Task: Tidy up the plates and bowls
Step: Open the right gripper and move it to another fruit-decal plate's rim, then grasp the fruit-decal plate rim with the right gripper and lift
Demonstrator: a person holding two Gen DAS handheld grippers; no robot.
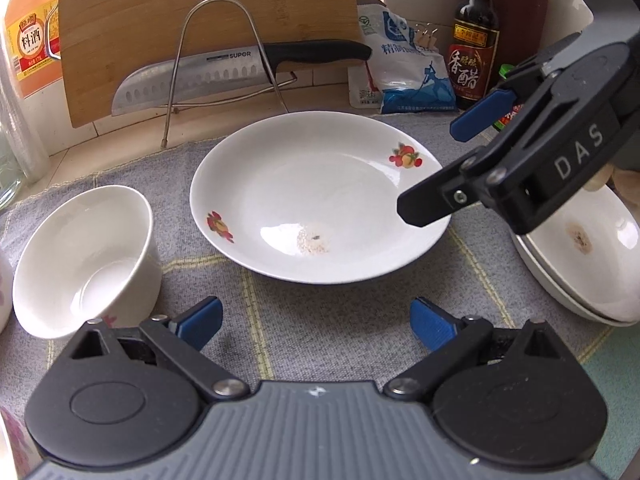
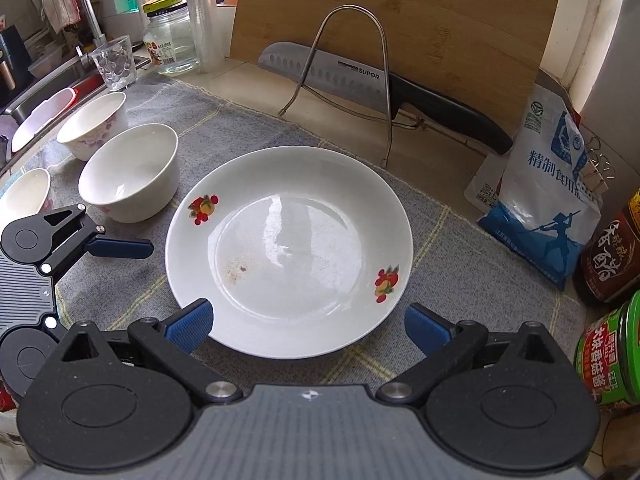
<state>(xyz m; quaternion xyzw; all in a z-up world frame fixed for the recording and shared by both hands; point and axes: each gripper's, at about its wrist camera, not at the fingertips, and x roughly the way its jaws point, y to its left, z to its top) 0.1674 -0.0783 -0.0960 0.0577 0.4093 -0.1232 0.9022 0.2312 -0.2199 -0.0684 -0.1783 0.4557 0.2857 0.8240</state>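
While both the left claw (image 1: pixel 316 322) and right claw (image 2: pixel 308 326) hang released, the fruit-patterned plate (image 2: pixel 288 248) looks next for gripping at its near rim.

Left gripper (image 1: pixel 316 322) low in frame, blue-padded jaws spread wide, nothing btwn them, over grey checked cloth mat (image 1: pixel 340 312). Ahead: white shallow plate w/ fruit decals (image 1: pixel 316 196) flat on mat, brownish smudge near its front. Left of it, white ceramic bowl (image 1: pixel 86 260) tilted toward camera. Right gripper (image 1: pixel 436 164) enters from right, jaws apart, lower black tip over plate's right rim. Below it, stacked white plates (image 1: pixel 580 268) w/ brown stain. Back: bamboo cutting board (image 1: pixel 208 8), steel knife w/ black handle (image 1: pixel 224 76) in wire rack (image 1: pixel 220 52), dark vinegar bottle (image 1: pixel 474 36).
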